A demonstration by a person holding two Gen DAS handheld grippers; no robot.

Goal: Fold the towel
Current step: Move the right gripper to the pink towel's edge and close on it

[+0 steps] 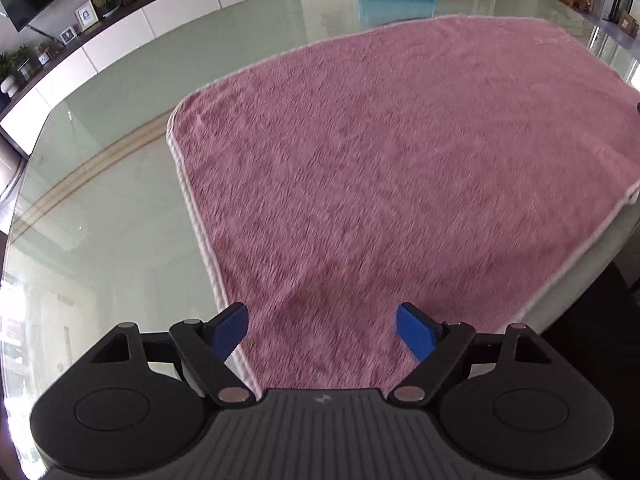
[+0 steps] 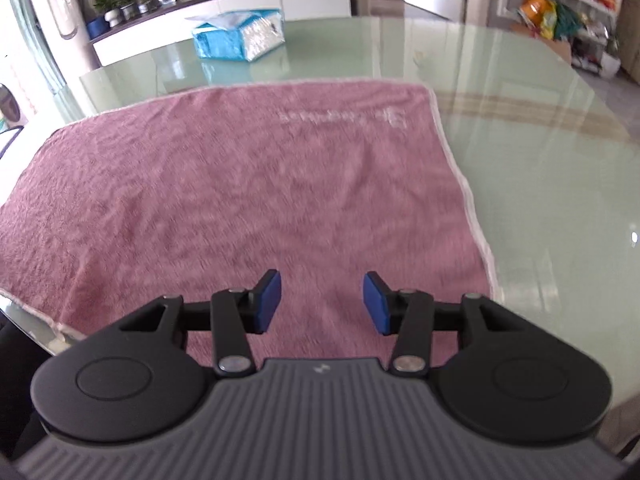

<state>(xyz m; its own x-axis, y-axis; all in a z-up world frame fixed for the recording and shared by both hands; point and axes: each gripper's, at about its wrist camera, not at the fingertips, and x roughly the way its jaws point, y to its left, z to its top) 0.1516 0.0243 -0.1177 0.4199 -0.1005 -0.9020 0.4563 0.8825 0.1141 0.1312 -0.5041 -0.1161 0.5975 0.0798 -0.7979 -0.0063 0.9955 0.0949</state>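
Pink towel [image 1: 392,184], spread flat on the glass table [image 1: 120,200], unfolded: left gripper [image 1: 322,334] released wide over its left hem, right gripper [image 2: 322,304] half-parted and empty nearer its right hem; each should pinch a near corner squarely; blue tissue pack [image 2: 236,38], tissue showing, beyond.

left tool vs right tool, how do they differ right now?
Opening: the left tool stands spread wide; the right tool shows a narrower gap.
Place: the left tool hangs by the towel's left hem, its left fingertip over the glass table; the right tool sits over the cloth, inside the right hem.
Shared: blue pads, both open and empty, both above the flat pink towel.
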